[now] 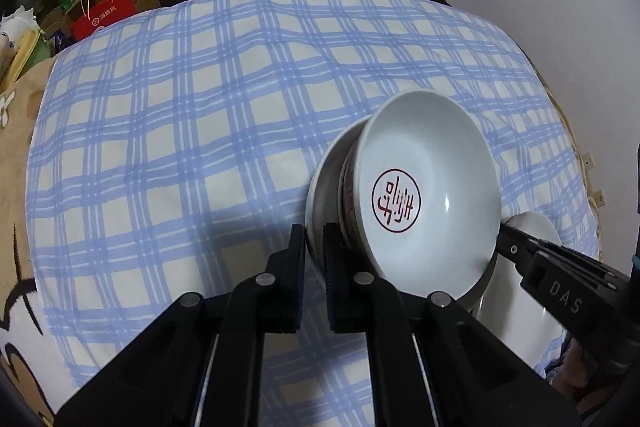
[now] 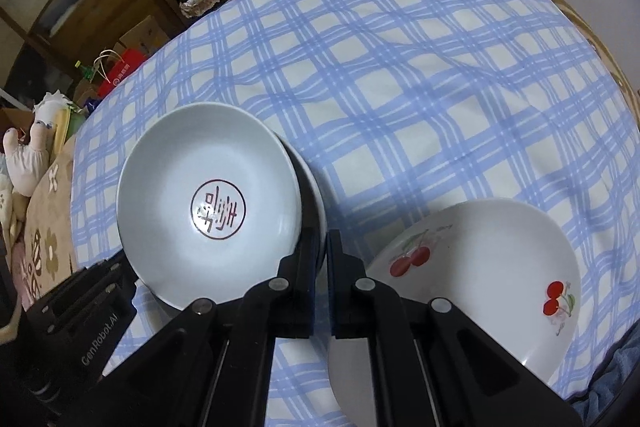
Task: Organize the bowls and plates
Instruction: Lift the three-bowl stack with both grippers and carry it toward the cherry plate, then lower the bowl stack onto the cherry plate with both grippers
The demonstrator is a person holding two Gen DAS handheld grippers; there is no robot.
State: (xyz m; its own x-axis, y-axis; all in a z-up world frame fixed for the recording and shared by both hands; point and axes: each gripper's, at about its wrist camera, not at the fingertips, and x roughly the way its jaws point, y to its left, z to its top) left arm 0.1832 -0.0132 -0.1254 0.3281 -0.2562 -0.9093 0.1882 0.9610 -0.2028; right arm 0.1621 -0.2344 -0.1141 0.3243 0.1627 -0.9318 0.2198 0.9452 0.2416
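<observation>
Both tongs are clamped on rims of a lifted stack: left gripper (image 1: 315, 241) pinches the lower plate (image 1: 320, 187), right gripper (image 2: 322, 247) an under-rim beside the red-seal bowl (image 2: 208, 203), left of the cherry plate (image 2: 480, 267); glazed china, stiff, slippery, breakable.

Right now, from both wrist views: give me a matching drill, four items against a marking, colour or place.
Column 1:
1 top bowl
2 lower dish
3 separate plate
4 paper bag

Column 2:
A red cherries
B under the bowl
C red with pale handles
D round red mark

Pairs: 1-D, 2-B, 3-A, 4-C
</observation>
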